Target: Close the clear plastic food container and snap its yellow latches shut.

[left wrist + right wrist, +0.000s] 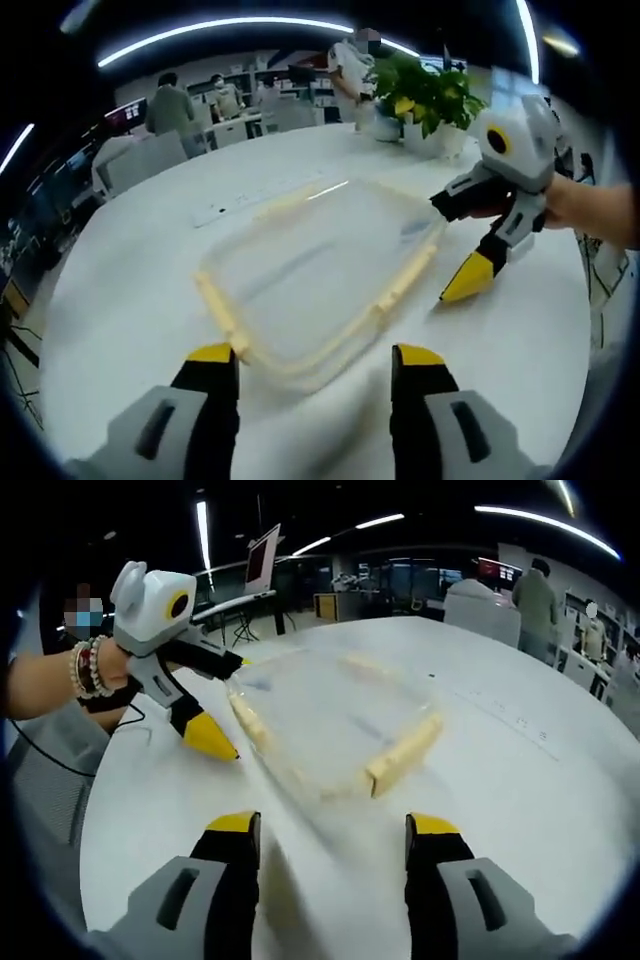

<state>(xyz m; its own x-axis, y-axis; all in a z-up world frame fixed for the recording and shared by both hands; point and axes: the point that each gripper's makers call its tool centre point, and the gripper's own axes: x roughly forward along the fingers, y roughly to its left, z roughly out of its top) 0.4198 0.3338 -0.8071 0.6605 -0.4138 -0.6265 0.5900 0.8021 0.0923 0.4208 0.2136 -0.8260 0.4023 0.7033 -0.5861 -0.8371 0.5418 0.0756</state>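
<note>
The clear container [320, 270] with yellow latches [403, 753] is lying mid-desk [120, 300]. The left tool [312, 365] is hovering released before it; the right tool [325, 830] is hovering released at another side.

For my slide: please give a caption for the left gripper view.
Clear plastic food container with yellow latches on round white table, between open left gripper and right gripper.

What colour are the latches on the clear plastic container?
Pale yellow. The latches on the container show best in the right gripper view.
</note>
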